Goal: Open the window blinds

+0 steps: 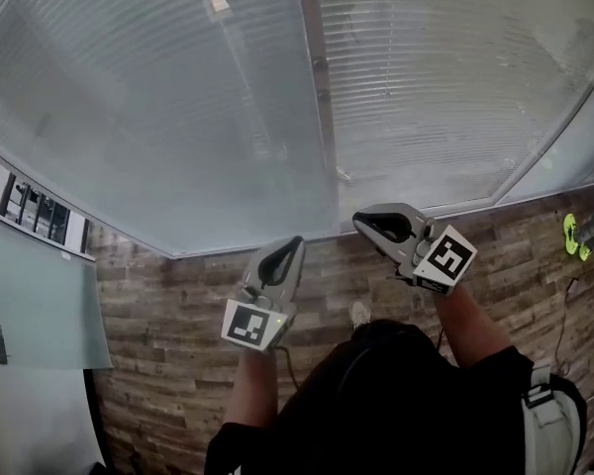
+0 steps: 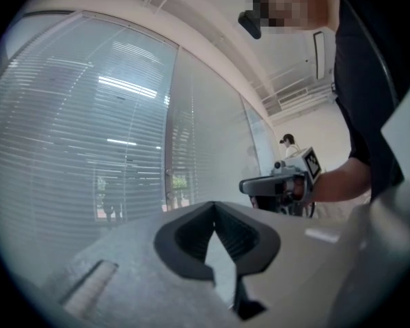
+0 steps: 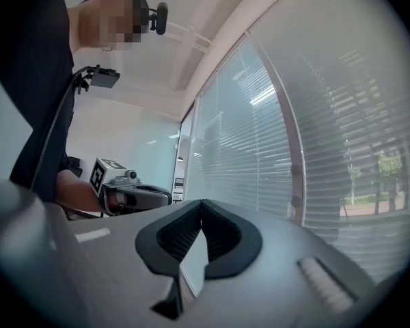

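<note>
**Approach to the shut blinds, both claws empty**

In the head view the left claw [image 1: 296, 241] sits near 6 o'clock and the right claw [image 1: 358, 222] is at its 2 o'clock. Each has its jaws together on nothing and points level at the glass. Beyond them the window blinds [image 1: 168, 117] span 9 to 3 o'clock, slats shut. The approach seems to be in hand; next, a claw probably needs to reach a small knob [image 1: 320, 63] on the mullion [image 1: 325, 156] at 12.
</note>
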Action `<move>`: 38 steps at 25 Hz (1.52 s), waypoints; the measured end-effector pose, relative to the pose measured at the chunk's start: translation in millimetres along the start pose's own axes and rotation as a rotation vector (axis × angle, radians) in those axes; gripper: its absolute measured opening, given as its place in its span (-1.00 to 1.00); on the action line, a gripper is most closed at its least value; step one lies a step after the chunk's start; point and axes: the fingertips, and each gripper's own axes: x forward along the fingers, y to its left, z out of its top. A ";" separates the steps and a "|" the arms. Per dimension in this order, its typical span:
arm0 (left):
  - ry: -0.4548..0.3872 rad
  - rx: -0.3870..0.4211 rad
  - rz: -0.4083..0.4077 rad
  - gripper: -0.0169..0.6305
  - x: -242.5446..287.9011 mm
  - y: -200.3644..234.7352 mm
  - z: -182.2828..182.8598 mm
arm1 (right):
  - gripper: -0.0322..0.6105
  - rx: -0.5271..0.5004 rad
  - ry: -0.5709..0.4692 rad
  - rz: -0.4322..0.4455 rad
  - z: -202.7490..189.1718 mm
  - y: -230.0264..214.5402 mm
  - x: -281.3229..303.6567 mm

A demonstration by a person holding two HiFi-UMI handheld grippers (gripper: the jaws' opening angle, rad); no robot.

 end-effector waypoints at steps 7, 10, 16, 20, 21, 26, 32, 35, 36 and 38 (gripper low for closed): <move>0.003 0.035 0.042 -0.94 28.7 23.2 8.2 | -0.89 -0.060 0.004 0.054 -0.4 -31.3 16.9; 0.009 0.047 0.049 -0.94 42.6 28.6 9.1 | -0.89 -0.063 0.025 0.081 -5.9 -38.7 19.7; 0.022 0.070 0.056 -0.93 65.8 28.0 11.4 | -0.88 -0.078 -0.020 0.075 0.5 -67.5 14.4; 0.030 0.079 0.063 -0.93 77.2 27.9 11.3 | -0.89 -0.057 -0.014 0.087 -5.0 -77.2 11.6; 0.032 0.081 0.065 -0.93 79.7 28.3 11.1 | -0.89 -0.052 -0.013 0.088 -6.3 -79.9 11.5; 0.042 0.085 0.068 -0.93 88.4 29.9 6.3 | -0.89 -0.055 -0.030 0.087 -11.0 -94.8 15.7; 0.050 0.080 0.068 -0.93 93.3 34.5 1.5 | -0.88 -0.036 -0.009 0.099 -19.4 -96.6 19.6; 0.046 0.075 0.067 -0.93 96.7 39.9 1.9 | -0.89 -0.035 -0.005 0.091 -19.7 -101.8 24.0; 0.044 0.074 0.065 -0.93 97.6 41.7 1.3 | -0.89 -0.035 -0.007 0.086 -19.6 -103.5 25.7; 0.038 0.071 0.061 -0.93 98.7 44.8 1.1 | -0.89 -0.040 -0.011 0.072 -18.6 -106.1 27.9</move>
